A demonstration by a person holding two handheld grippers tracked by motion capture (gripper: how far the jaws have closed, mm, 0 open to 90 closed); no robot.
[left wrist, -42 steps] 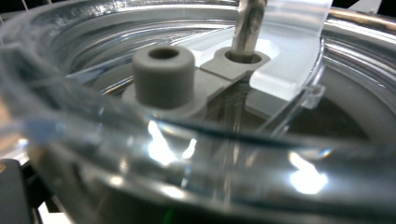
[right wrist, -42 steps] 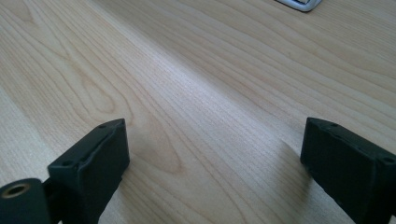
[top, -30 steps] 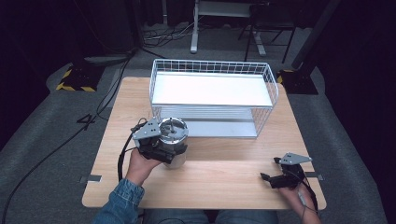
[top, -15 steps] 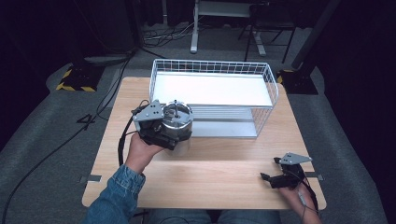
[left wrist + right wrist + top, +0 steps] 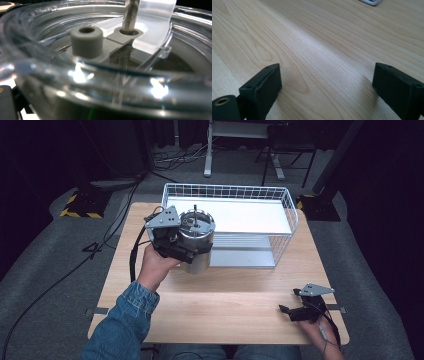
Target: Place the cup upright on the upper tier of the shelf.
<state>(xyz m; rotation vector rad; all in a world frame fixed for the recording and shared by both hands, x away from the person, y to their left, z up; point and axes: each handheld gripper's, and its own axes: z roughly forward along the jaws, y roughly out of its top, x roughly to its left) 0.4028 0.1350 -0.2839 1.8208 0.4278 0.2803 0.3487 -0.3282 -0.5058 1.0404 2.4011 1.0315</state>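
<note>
The wooden desk (image 5: 220,315) filled the middle of the high view, and the white wire basket (image 5: 230,195) stood on its upper half, right of centre. At the basket's lower left corner the metal canister (image 5: 196,242), with its clear-rimmed top and thin central rod, was held above the desk, just in front of the basket's wire wall. The left hand-held gripper (image 5: 172,240) gripped the canister's left side, its jaws closed against it; in the left gripper view the clear rim (image 5: 75,72) crossed the whole frame with a grey knob (image 5: 86,41) behind it. At the lower right, the right hand-held gripper (image 5: 290,311) lay low on the desk, jaws spread wide and empty.
</note>
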